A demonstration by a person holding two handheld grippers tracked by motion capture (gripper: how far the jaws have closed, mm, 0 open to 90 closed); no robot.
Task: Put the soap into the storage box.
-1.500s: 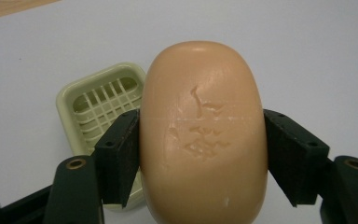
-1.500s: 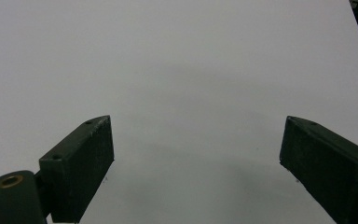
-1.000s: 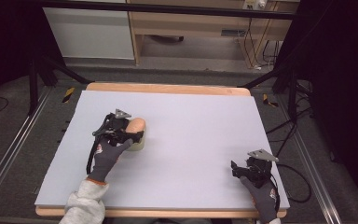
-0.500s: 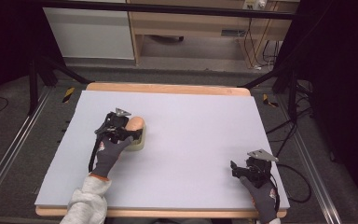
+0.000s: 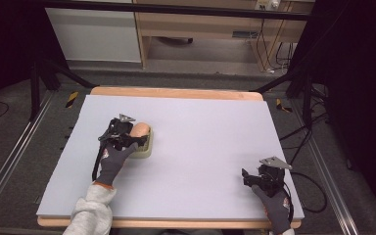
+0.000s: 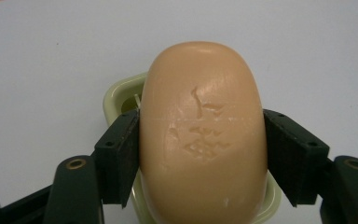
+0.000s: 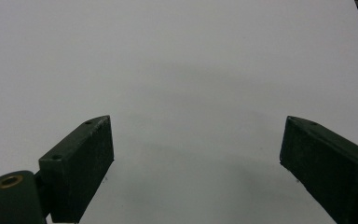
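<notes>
1. Wide table with a pale lavender-grey top and a wooden rim showing along the far and near edges.
2. Pale yellow-green soap dish resting directly on the top, toward the left edge, about midway between far and near edges.
3. Right gripper low by the near right corner.

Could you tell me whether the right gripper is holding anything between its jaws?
No, the right gripper has its jaws spread wide with only bare table between them.

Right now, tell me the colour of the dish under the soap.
Pale yellow-green; the dish shows best in the left gripper view, beneath the peach soap.
</notes>
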